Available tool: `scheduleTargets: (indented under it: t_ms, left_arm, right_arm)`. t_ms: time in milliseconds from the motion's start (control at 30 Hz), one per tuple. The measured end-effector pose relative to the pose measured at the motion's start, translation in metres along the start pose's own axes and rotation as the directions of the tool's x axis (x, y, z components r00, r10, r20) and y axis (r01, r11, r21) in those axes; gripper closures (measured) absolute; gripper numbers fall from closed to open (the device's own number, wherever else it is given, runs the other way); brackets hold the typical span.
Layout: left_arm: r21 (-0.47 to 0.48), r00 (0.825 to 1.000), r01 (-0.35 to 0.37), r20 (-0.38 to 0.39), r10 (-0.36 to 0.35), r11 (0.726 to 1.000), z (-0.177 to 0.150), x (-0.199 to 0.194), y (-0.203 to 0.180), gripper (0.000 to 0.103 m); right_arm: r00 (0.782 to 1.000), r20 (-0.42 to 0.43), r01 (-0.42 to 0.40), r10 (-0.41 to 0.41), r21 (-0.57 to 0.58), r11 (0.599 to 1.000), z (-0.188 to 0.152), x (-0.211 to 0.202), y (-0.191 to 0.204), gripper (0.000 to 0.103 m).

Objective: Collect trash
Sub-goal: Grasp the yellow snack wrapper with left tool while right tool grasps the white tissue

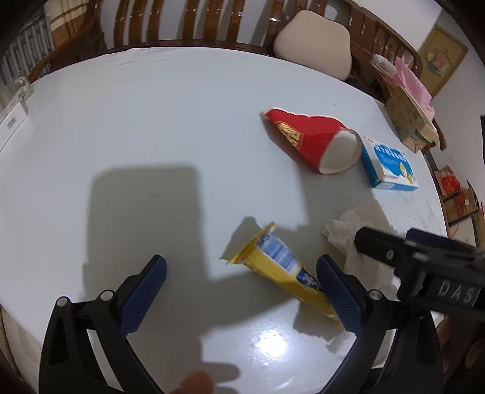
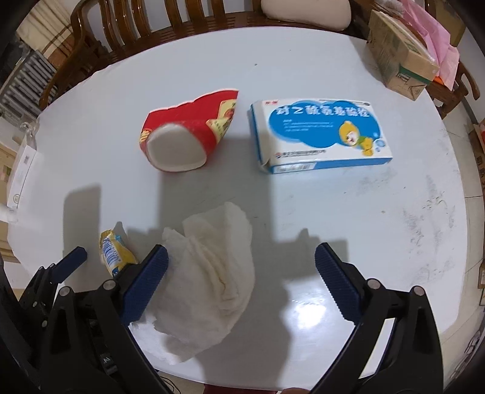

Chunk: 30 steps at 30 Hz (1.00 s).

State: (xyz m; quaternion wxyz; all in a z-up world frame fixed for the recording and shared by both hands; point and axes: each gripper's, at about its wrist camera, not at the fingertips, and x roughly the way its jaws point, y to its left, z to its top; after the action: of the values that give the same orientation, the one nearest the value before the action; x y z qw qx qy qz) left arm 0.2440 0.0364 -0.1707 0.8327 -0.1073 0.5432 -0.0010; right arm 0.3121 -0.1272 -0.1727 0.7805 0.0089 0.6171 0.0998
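Four pieces of trash lie on the white round table (image 1: 151,121). A crushed red paper cup (image 1: 312,141) (image 2: 185,133) lies on its side beside a blue-and-white medicine box (image 1: 389,166) (image 2: 318,135). A yellow wrapper (image 1: 285,269) (image 2: 116,253) lies near the front, partly between the fingers of my open left gripper (image 1: 242,291), its lower end by the right finger. A crumpled white tissue (image 2: 212,278) (image 1: 360,242) lies in front of my open right gripper (image 2: 242,282), against its left finger. The right gripper's black body shows at the right of the left wrist view.
Wooden chairs (image 1: 194,24) ring the far side of the table; one holds a beige cushion (image 1: 315,42). A cardboard box (image 2: 400,57) with pink bags stands at the far right. Papers (image 2: 21,169) lie off the left edge. A fingertip (image 1: 194,382) shows at the bottom.
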Motion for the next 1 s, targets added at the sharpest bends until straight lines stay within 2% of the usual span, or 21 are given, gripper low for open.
scheduleTargets:
  t_ms: [67, 100, 233, 267, 300, 333, 467, 533, 633, 667, 900, 1000]
  left_arm:
    - [0.009, 1.0, -0.007, 0.002, 0.007, 1.0, -0.001, 0.0, -0.001, 0.008]
    - [0.015, 1.0, -0.014, 0.006, 0.014, 1.0, -0.001, -0.001, -0.001, 0.01]
    - [0.033, 0.998, -0.052, 0.03, 0.051, 0.998, -0.005, -0.003, -0.003, 0.018]
    - [0.033, 0.998, -0.055, 0.039, 0.053, 0.998, -0.005, -0.004, -0.003, 0.027]
    - [0.037, 0.998, -0.059, 0.041, 0.057, 0.998, -0.005, -0.004, -0.003, 0.033]
    - [0.044, 0.997, -0.066, 0.043, 0.064, 0.997, -0.005, -0.005, -0.004, 0.036]
    - [0.029, 0.997, -0.066, 0.047, 0.064, 0.997, -0.004, -0.007, 0.0, 0.051]
    - [0.021, 0.997, -0.059, 0.052, 0.058, 0.998, -0.004, -0.009, 0.004, 0.057]
    - [0.008, 0.998, -0.04, 0.056, 0.039, 0.999, -0.005, -0.011, 0.01, 0.069]
    - [0.003, 0.998, -0.027, 0.055, 0.027, 1.0, -0.005, -0.011, 0.012, 0.078]
    - [0.003, 0.998, -0.008, 0.066, 0.008, 1.0, -0.013, -0.015, 0.017, 0.079]
    - [0.03, 0.996, -0.034, 0.087, 0.031, 0.999, -0.018, -0.02, 0.012, 0.079]
  right_arm:
    - [1.0, -0.011, -0.002, 0.002, -0.018, 1.0, -0.002, 0.004, 0.006, 0.012]
    - [1.0, -0.015, -0.001, 0.001, -0.027, 1.0, -0.002, 0.006, 0.009, 0.018]
    - [1.0, -0.027, 0.003, -0.004, -0.039, 0.999, -0.002, 0.013, 0.017, 0.029]
    - [1.0, -0.025, 0.007, -0.008, -0.039, 0.999, -0.001, 0.013, 0.019, 0.033]
    - [1.0, -0.021, 0.019, -0.02, -0.045, 0.999, 0.0, 0.012, 0.02, 0.043]
    - [0.999, -0.016, 0.027, -0.028, -0.053, 0.998, 0.001, 0.011, 0.021, 0.05]
    - [0.999, -0.014, 0.037, -0.039, -0.079, 0.996, 0.001, 0.012, 0.022, 0.059]
    - [0.999, -0.009, 0.034, -0.034, -0.078, 0.996, -0.001, 0.011, 0.02, 0.075]
    - [1.0, 0.0, 0.026, -0.026, -0.087, 0.996, -0.005, 0.01, 0.017, 0.082]
    - [1.0, 0.002, 0.023, -0.023, -0.091, 0.996, -0.007, 0.008, 0.016, 0.083]
    - [0.999, 0.05, 0.01, -0.007, -0.07, 0.997, -0.023, -0.004, -0.002, 0.087]
    - [0.997, 0.07, -0.016, 0.021, -0.062, 0.998, -0.027, -0.011, -0.012, 0.088]
